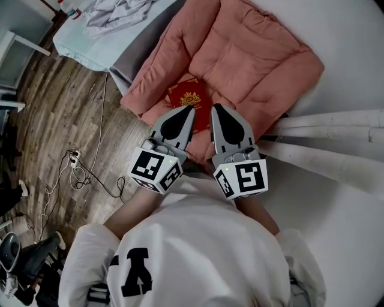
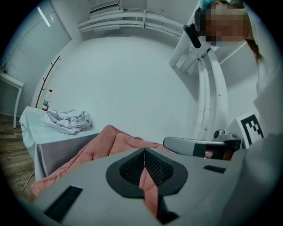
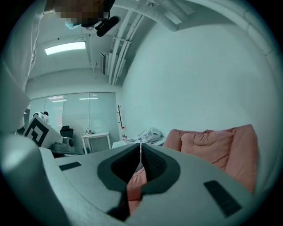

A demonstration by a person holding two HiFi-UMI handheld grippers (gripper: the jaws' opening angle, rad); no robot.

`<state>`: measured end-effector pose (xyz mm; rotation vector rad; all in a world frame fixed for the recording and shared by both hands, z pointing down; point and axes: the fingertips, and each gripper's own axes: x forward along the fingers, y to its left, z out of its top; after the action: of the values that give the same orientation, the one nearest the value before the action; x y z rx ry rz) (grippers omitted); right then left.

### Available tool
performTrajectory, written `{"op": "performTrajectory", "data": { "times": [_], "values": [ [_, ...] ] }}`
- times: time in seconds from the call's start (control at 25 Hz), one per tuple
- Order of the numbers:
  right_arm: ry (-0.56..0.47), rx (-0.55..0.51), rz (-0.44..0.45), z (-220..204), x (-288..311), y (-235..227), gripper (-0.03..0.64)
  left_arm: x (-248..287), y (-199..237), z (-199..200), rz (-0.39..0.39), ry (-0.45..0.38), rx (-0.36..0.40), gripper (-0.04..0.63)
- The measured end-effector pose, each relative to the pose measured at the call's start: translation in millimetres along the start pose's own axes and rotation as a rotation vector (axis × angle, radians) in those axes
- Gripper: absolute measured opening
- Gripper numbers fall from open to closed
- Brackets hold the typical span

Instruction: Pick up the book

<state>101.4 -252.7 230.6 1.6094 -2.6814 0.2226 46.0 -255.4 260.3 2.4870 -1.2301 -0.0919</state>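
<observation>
A white wall point(image 1: 354, 54) is filling the far and right side, with white pipes point(image 1: 336, 120) running along it. A pink quilt point(image 1: 252, 54) is lying bunched over a grey base point(image 1: 129, 60), possibly a bed, though too little of it is showing to be sure. At the near edge a person in a white top point(image 1: 198, 240) is holding both grippers side by side, pointing at the quilt. To the far left, a pale worktop point(image 1: 78, 42) is carrying crumpled white clothes point(image 1: 114, 15).

The left gripper point(image 1: 191, 110) is keeping its jaws clenched on nothing, with only quilt showing past them. The right gripper point(image 1: 216, 108) is doing the same just beside it. The red book point(image 1: 189, 96) is lying flat on the near part of the quilt, with the left jaws overlapping its near edge from above.
</observation>
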Motion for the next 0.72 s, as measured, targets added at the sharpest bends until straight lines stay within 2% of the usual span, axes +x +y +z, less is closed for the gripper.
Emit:
{"op": "performTrajectory", "data": {
  "times": [0.36, 0.6, 0.68, 0.72],
  "values": [
    [0.047, -0.013, 0.001, -25.4, 8.3, 6.1, 0.031, 4.2, 13.2, -20.0, -0.006, 0.054, -0.036, 0.005],
    [0.08, -0.034, 0.033, -54.4, 20.7, 7.2, 0.031, 6.5, 35.5, -44.6, 0.036, 0.102, -0.059, 0.008],
    [0.103, -0.022, 0.051, -67.4, 25.9, 8.3, 0.031, 4.9, 44.9, -54.0, 0.051, 0.12, -0.068, 0.024],
    [0.116, -0.014, 0.059, -74.3, 28.6, 8.7, 0.031, 4.5, 49.6, -58.4, 0.057, 0.128, -0.073, 0.054]
  ]
}}
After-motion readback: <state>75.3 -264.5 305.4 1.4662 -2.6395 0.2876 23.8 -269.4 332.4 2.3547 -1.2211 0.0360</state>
